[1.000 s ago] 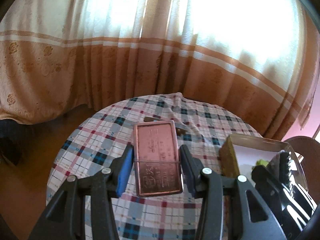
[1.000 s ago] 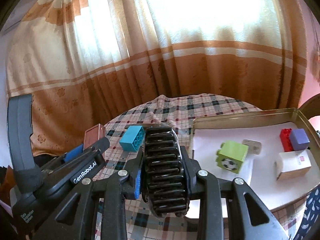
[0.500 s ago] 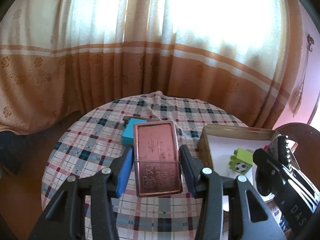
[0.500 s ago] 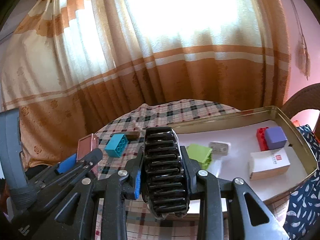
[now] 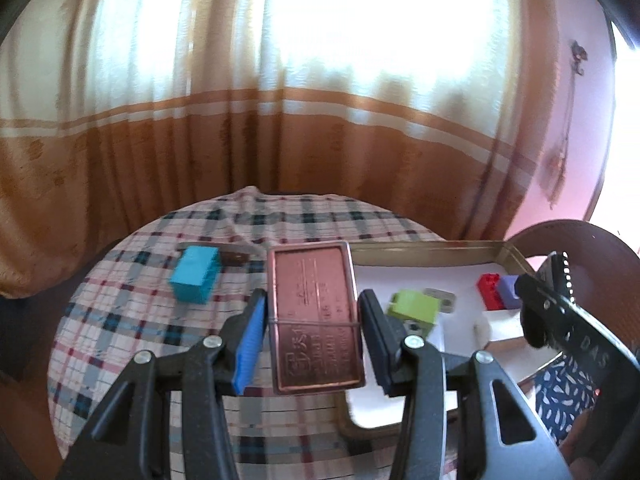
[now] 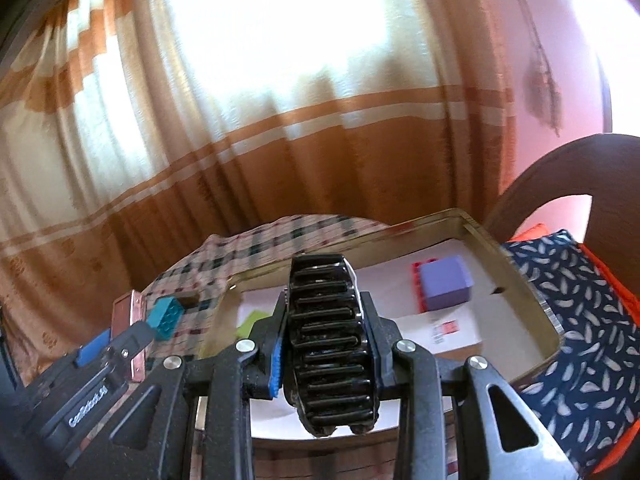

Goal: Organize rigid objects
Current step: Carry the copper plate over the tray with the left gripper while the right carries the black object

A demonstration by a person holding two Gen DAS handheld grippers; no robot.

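Note:
My left gripper (image 5: 312, 312) is shut on a flat copper-coloured case (image 5: 314, 316) and holds it above the plaid table, beside the left edge of the gold tin tray (image 5: 424, 247). My right gripper (image 6: 326, 320) is shut on a black ribbed hair clip (image 6: 328, 340), held over the tray's near left part (image 6: 532, 292). In the tray lie a green block (image 5: 414, 308), a red brick (image 5: 490, 290), a purple cube (image 6: 444, 284) and a white box (image 6: 436, 328). A blue brick (image 5: 196, 274) sits on the tablecloth left of the tray.
A small dark object (image 5: 234, 256) lies behind the blue brick. A wooden chair (image 6: 560, 184) with a patterned cushion (image 6: 576, 312) stands right of the round table (image 5: 120, 320). Curtains (image 5: 280, 140) hang close behind.
Both grippers have swung to the right with their loads. The tray and its blocks now fill more of both views, and the chair has come into the right view.

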